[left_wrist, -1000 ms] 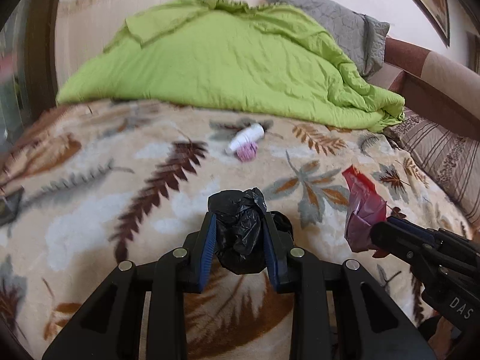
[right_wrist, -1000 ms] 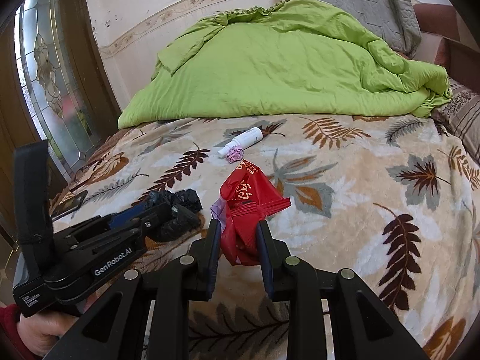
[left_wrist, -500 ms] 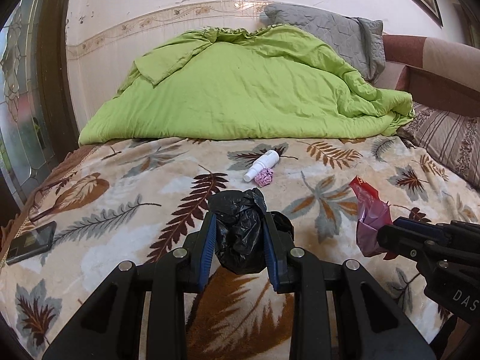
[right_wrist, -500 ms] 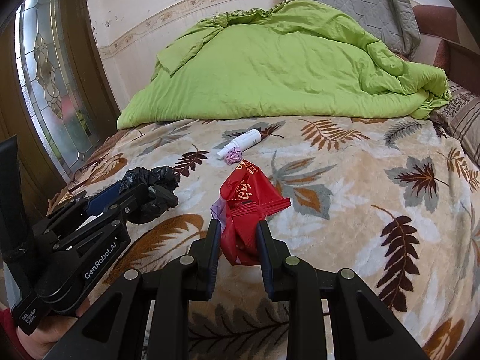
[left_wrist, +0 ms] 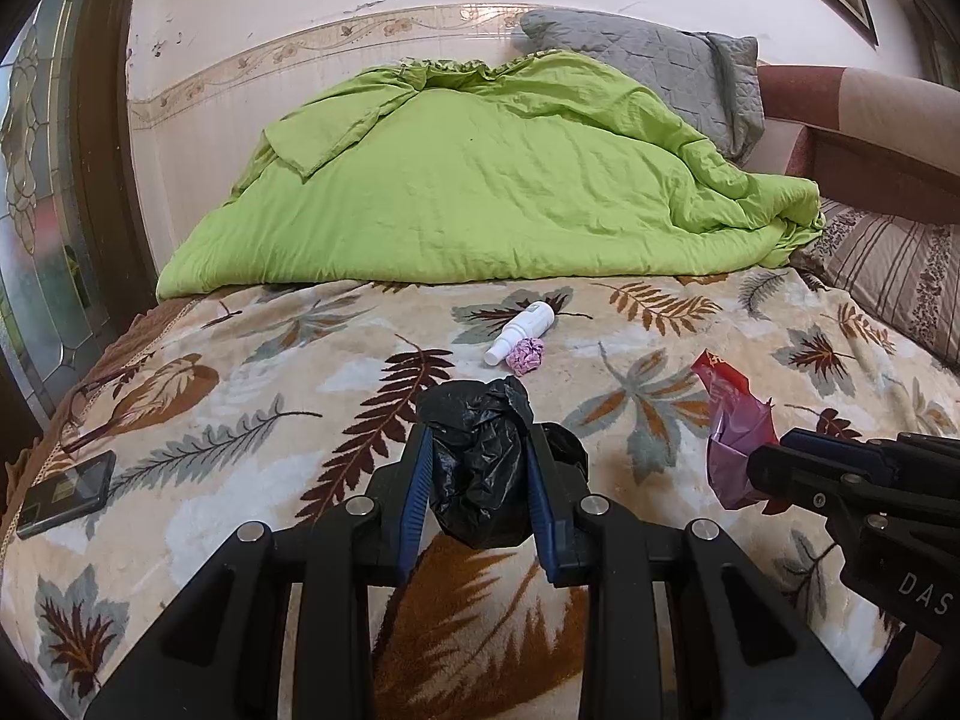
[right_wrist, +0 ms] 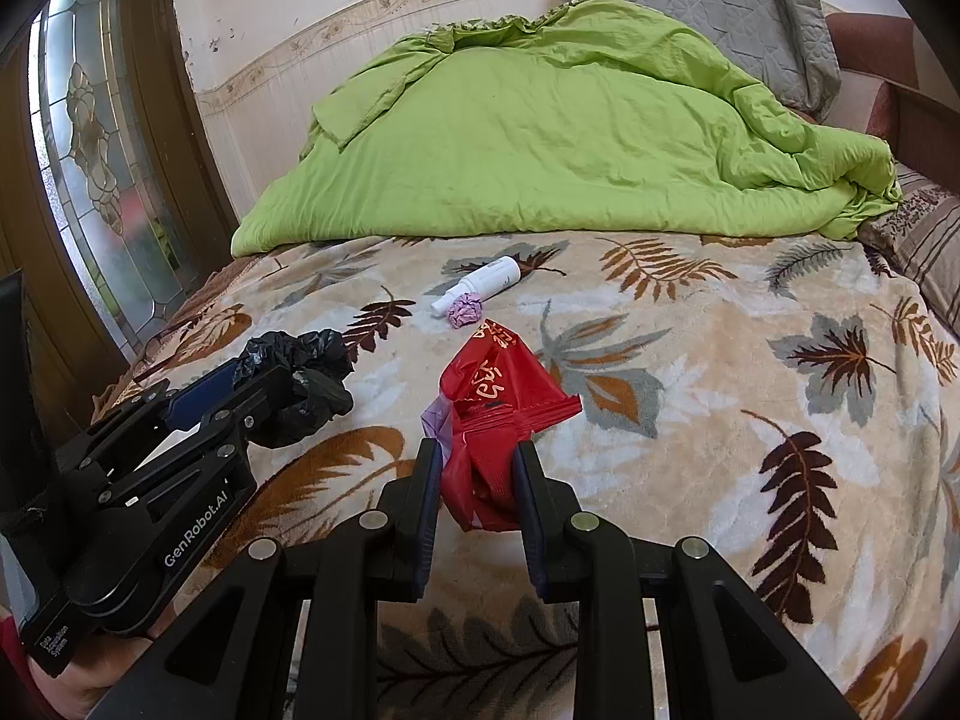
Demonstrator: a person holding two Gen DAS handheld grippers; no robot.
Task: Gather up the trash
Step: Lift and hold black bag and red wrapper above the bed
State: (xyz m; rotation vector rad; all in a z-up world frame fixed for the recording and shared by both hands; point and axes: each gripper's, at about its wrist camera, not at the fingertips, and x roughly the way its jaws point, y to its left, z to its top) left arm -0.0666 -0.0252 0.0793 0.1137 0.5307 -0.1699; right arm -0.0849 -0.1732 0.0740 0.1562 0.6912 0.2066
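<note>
Bottle (left_wrist: 523, 331) on blanket (left_wrist: 300, 372) at 12 o'clock, crumpled wad (left_wrist: 526, 356) touching its near side. Duvet (left_wrist: 480, 180) behind, pillow (left_wrist: 654, 69) beyond. Phone (left_wrist: 67, 493), probably, at 9 o'clock near edge.

Soft, even daylight; sharp centre, heavy fisheye bending and dark corners.

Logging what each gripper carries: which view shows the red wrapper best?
The right wrist view: the red wrapper sits centred in the right hand-held gripper, its printed face readable. The left wrist view catches only a side-on sliver near the frame's right edge.
</note>
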